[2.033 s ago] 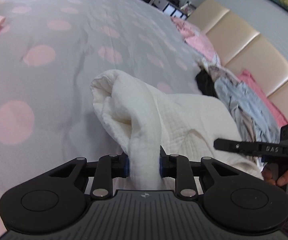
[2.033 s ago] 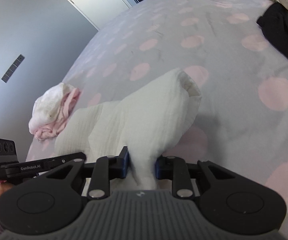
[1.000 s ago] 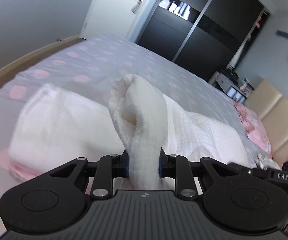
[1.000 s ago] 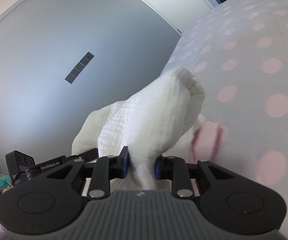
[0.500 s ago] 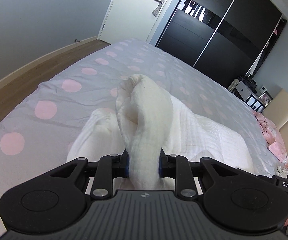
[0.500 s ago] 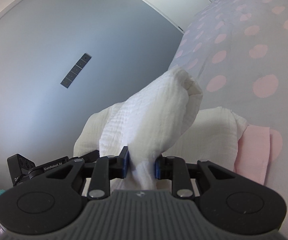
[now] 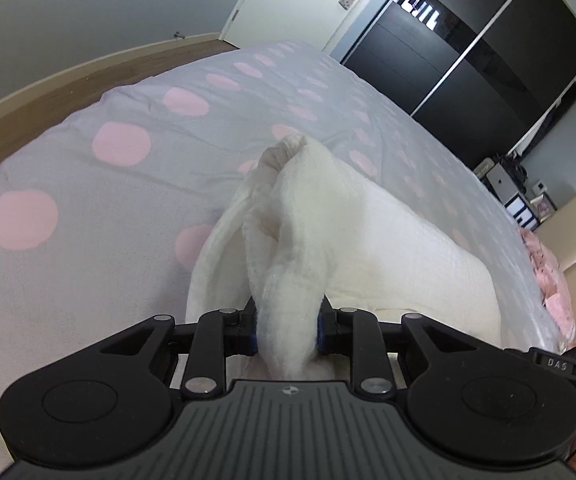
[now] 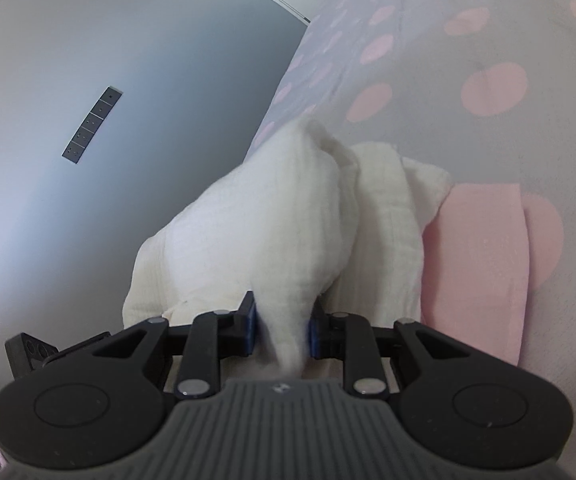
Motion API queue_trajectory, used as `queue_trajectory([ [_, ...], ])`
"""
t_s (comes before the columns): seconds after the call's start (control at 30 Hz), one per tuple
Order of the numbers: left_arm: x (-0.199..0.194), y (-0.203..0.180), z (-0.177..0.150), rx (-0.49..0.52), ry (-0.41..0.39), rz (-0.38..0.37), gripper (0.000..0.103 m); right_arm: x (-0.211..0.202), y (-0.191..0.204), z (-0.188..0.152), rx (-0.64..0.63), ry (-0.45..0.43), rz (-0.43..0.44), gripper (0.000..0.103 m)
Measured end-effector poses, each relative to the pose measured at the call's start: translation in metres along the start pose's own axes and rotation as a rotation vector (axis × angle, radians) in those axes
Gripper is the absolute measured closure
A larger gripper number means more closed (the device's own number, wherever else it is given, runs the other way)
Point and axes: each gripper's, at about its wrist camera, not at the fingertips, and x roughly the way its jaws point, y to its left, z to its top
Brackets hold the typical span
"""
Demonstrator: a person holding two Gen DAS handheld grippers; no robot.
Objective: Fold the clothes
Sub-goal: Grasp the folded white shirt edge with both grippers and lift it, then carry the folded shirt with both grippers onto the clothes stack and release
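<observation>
Stretching across the upper half of the left wrist view, a grey bedspread with pink dots lies bare toward the upper left of the frame, ending at a strip of wooden floor. Dark wardrobe doors fill the upper right. At the lower centre, the left gripper is clamped tight on a bunched fold of a white textured garment, which rises from the jaws and spreads to the right of the frame over the bed. In the right wrist view, the right gripper likewise pinches a gathered fold of the same white cloth at lower centre. A folded pink garment lies at centre right, touching the white one's edge. A grey wall fills the upper left.
</observation>
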Motion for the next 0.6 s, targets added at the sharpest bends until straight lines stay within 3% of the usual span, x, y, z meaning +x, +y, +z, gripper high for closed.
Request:
queue_trajectory([
  [0.17,-0.021,-0.016,0.003,0.014,-0.039,0.028,0.069,-0.019,0.008,0.007,-0.036,-0.03,-0.018,0.055],
  [0.3,-0.053,-0.037,0.005,0.059,-0.092,0.1,0.068,-0.051,0.016,0.007,-0.123,-0.113,-0.074,0.057],
  [0.37,-0.068,-0.051,0.001,0.096,-0.129,0.129,0.068,-0.068,0.023,0.005,-0.189,-0.161,-0.087,0.063],
  [0.5,-0.087,-0.085,-0.016,0.22,-0.187,0.16,0.078,-0.085,0.053,-0.009,-0.4,-0.209,-0.044,0.07],
  [0.6,-0.086,-0.108,-0.031,0.306,-0.17,0.174,0.078,-0.084,0.075,-0.025,-0.557,-0.205,-0.007,0.076],
])
